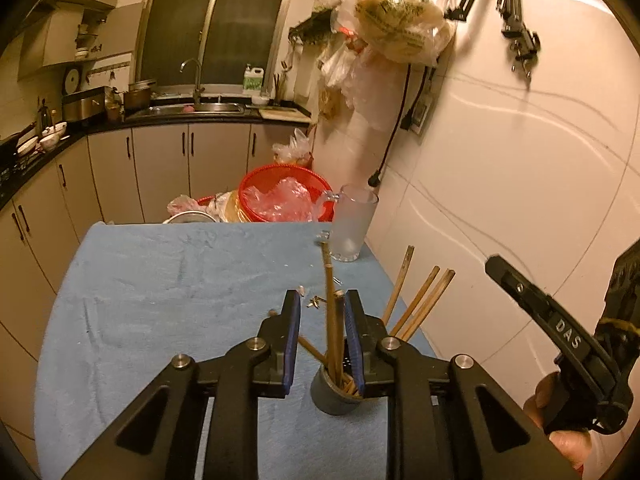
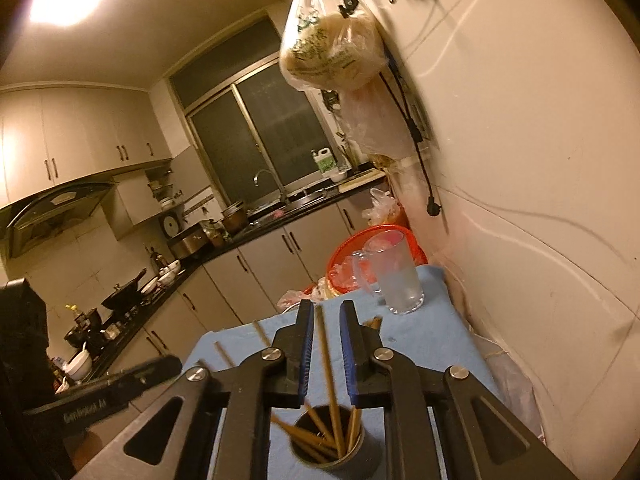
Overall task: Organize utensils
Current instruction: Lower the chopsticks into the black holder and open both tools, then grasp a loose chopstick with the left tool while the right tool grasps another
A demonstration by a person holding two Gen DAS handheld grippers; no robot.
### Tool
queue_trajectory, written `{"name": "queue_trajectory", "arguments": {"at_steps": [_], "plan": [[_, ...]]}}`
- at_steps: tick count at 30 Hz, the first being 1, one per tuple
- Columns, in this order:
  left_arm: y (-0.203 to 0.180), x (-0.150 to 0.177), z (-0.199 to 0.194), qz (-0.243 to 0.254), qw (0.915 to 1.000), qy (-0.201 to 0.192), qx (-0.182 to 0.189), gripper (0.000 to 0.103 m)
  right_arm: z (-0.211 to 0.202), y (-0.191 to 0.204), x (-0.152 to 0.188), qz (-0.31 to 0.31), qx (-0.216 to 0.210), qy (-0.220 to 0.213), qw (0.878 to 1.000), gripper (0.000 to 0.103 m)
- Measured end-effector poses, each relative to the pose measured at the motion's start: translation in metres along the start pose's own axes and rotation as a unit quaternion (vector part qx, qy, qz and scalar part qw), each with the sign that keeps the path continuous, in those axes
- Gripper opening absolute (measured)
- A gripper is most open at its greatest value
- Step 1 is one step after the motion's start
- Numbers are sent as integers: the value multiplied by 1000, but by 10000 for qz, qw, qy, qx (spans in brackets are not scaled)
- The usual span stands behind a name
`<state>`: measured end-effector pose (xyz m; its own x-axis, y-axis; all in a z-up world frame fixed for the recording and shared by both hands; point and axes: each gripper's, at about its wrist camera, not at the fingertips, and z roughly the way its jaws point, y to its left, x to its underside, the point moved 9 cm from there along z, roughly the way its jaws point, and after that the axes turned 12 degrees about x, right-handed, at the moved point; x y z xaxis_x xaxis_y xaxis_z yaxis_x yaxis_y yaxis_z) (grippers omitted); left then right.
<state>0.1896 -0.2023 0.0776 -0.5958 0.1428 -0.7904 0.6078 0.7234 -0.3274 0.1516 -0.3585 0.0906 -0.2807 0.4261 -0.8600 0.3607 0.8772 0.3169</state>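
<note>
Chopsticks (image 1: 331, 320): several stand upright in a dark cup (image 1: 334, 394), lower centre of frame, on the blue-covered worktop (image 1: 160, 280).
Left gripper (image 1: 322, 340): fingers slightly apart around two chopsticks; seemingly not pressing them.
Right gripper (image 2: 325, 350): fingers narrowly parted, one chopstick between, untouched.
Frosted glass mug (image 1: 354, 222): behind the cup, by the wall.

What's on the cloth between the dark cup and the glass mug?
Only bare blue cloth, seen from the right wrist; chopsticks standing in the cup lean toward the mug.
</note>
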Motion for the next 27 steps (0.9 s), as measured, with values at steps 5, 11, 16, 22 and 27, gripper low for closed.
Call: {"name": "queue_trajectory", "arguments": {"at_steps": [5,11,16,22,27], "plan": [[23,12,-27,-141,9998,-78,-138,23,-18,11,22,-63,-217,136,9997,22],[74,56,-43,-440,9976,187,-507,24,-20,27,74,-329,-371,626,9968,25],[132,104,-34,-1110,9880,768,-754,24,-3,45,126,-617,-415,1218,9898,25],[183,144,2,-1691,9682,1538,-1014,24,15,64,172,-838,-403,1820,9789,25],[206,160,39,-1908,9560,1898,-1170,24,18,70,190,-963,-399,1960,9751,25]]}}
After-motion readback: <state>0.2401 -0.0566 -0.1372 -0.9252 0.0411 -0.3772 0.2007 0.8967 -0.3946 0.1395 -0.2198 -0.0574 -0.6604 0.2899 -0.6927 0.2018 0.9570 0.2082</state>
